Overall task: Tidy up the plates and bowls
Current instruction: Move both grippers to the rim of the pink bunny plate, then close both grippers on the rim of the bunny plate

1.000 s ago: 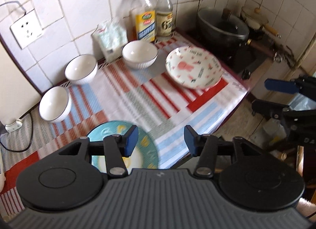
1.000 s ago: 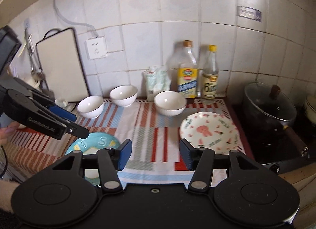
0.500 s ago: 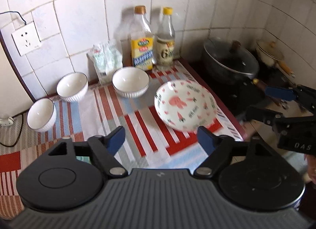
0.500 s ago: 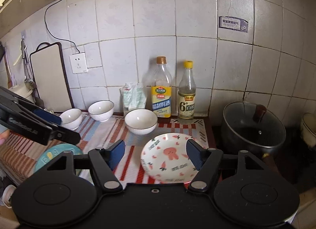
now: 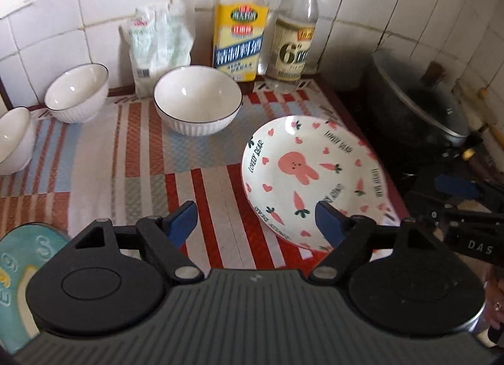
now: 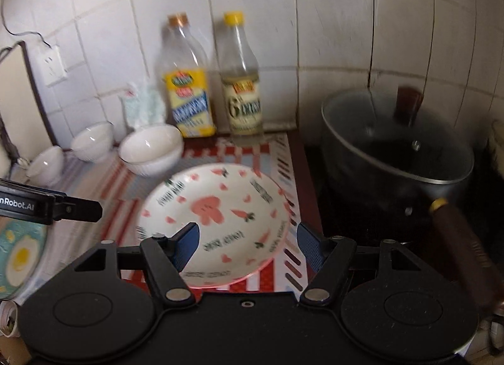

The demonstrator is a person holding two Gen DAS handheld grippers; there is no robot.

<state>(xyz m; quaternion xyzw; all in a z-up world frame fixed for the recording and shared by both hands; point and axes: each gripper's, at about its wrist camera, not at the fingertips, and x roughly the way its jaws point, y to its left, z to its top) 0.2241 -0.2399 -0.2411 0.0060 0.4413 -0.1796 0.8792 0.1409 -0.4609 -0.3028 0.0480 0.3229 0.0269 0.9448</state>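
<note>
Both claws are gaping wide, holding nothing: the right gripper (image 6: 247,246) is hanging over the bunny plate (image 6: 214,217), the left gripper (image 5: 256,223) beside its rim

A white plate (image 5: 310,172) printed with a pink rabbit, orange carrots, pink hearts and dark lettering lies on a mat (image 5: 151,169) striped in red, orange, pale blue and white. Three white ribbed bowls (image 5: 197,101) carry thin dark rims. A teal plate (image 6: 19,248) shows a fried-egg motif. Each black tool (image 5: 255,223) has blue fingertip pads (image 5: 182,223). One bottle (image 5: 241,27) bears a yellow label.
</note>
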